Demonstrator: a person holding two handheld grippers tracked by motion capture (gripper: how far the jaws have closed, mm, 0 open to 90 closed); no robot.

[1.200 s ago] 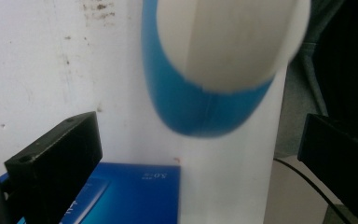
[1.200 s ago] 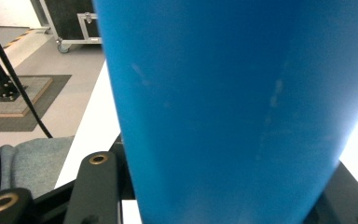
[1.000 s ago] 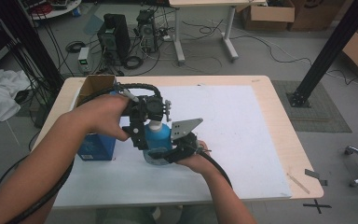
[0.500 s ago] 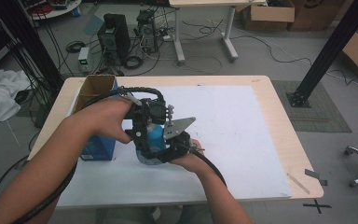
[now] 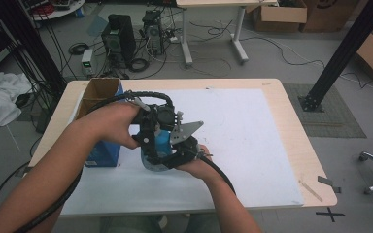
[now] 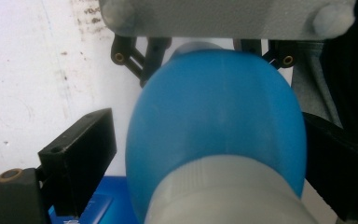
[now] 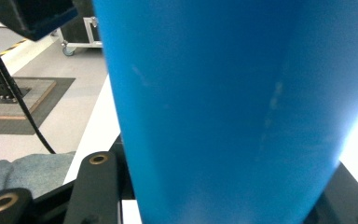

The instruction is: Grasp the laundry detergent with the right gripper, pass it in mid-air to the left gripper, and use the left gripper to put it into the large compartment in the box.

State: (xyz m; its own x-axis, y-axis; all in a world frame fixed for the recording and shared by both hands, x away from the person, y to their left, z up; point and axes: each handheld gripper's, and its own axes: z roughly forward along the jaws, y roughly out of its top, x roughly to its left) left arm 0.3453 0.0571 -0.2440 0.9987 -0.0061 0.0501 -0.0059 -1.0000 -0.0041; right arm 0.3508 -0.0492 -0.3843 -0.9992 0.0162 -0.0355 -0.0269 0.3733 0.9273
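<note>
Your table [image 5: 281, 121] is wood under a white sheet; your hands hide most of the smooth blue bottle [image 5: 162, 141] above its middle. Your right gripper [image 5: 182, 153] clamps the body; your left gripper [image 5: 150, 138] brackets its ribbed grey cap [image 6: 223, 191], contact unclear.

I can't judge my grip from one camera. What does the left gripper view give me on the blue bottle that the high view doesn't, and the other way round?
Left gripper view alone: the bottle's grey ribbed cap close up, and the left-hand black jaw standing clear of the bottle's side. High view alone: the open cardboard box, the white mat on the table, and both hands meeting at the bottle. Both: the blue bottle between the two grippers, left gripper and right gripper.
</note>
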